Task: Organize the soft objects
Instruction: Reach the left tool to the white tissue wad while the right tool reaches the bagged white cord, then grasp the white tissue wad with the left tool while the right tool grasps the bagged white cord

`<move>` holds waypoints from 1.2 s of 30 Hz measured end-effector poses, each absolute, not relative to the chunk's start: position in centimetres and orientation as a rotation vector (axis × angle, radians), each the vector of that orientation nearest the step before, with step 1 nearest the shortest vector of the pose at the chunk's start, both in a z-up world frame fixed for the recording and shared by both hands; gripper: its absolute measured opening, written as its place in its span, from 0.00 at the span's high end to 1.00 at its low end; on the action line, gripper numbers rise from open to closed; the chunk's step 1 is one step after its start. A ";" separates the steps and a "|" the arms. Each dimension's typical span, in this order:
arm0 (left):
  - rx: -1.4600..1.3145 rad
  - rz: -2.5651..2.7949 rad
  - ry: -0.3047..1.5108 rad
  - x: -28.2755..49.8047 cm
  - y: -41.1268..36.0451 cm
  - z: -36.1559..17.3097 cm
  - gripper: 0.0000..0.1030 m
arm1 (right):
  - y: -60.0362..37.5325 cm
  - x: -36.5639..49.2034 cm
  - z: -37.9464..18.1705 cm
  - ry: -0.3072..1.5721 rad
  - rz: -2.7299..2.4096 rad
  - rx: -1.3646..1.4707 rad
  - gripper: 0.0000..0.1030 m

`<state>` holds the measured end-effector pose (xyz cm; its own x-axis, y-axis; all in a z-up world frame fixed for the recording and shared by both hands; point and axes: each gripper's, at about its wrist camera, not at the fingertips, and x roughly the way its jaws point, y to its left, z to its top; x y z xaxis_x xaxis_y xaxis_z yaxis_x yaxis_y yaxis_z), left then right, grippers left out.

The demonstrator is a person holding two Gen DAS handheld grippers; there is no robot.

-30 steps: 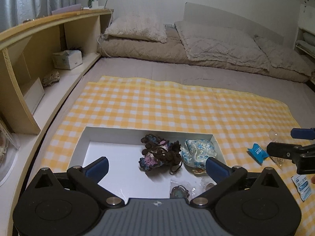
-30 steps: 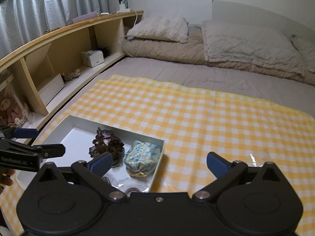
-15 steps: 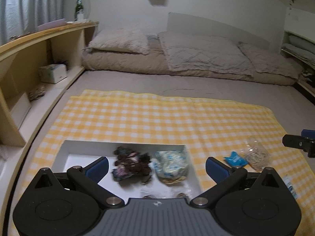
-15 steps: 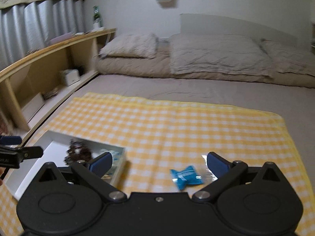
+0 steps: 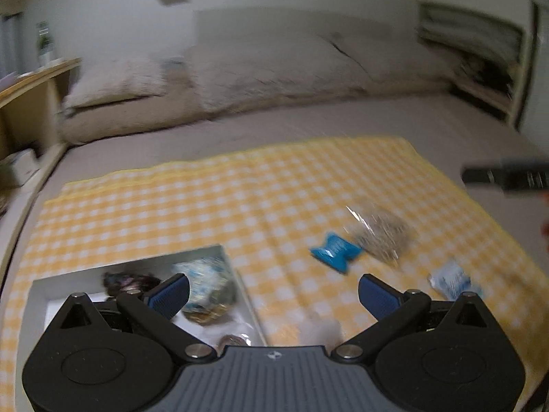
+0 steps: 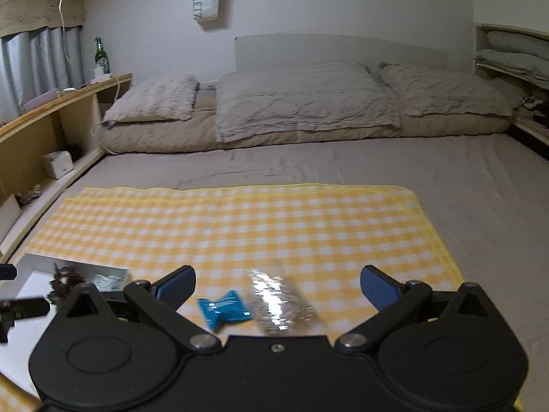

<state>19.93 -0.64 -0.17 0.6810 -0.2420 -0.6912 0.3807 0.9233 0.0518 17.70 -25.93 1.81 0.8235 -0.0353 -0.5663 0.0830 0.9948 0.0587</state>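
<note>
A white box [image 5: 236,267] lies on the yellow checked cloth [image 5: 223,202] and holds a dark crochet piece [image 5: 128,279] and a pale blue floral pouch [image 5: 206,274]. To its right lie a blue packet [image 5: 334,250], a clear crinkly bag [image 5: 384,231] and a small pale blue sachet [image 5: 453,279]. My left gripper [image 5: 273,292] is open and empty above the box's right edge. My right gripper [image 6: 277,285] is open and empty just above the blue packet [image 6: 224,309] and the clear bag [image 6: 281,302]. The box [image 6: 79,267] shows at lower left there.
The cloth lies on a grey bed with pillows [image 6: 305,99] at the back. A curved wooden shelf unit [image 6: 44,120] runs along the left, with a tissue box [image 6: 58,164] and a green bottle [image 6: 102,56]. More shelves [image 6: 514,55] stand at the right.
Both grippers have swung to the right. The box has slid to the lower left of both views, and the blue packet and clear bag now sit between the right gripper's fingers. The left view is blurred.
</note>
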 end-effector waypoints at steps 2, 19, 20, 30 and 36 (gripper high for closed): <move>0.250 -0.397 0.789 20.1 -1.5 -1.2 0.00 | -26.7 17.8 1.6 0.599 -0.064 0.070 0.00; 0.537 -0.638 1.038 22.6 -5.6 -8.6 0.26 | -26.5 22.9 -2.7 0.713 0.041 -0.130 0.00; 0.551 -0.649 1.048 22.7 -5.6 -8.9 0.27 | -26.3 23.3 -3.0 0.721 0.053 -0.140 0.00; 0.603 -0.699 1.110 24.9 -6.2 -11.5 0.41 | -24.8 27.4 -6.4 0.817 0.161 -0.265 0.00; 0.603 -0.752 1.142 25.6 -6.6 -12.5 0.55 | -24.5 29.1 -8.8 0.865 0.230 -0.384 0.01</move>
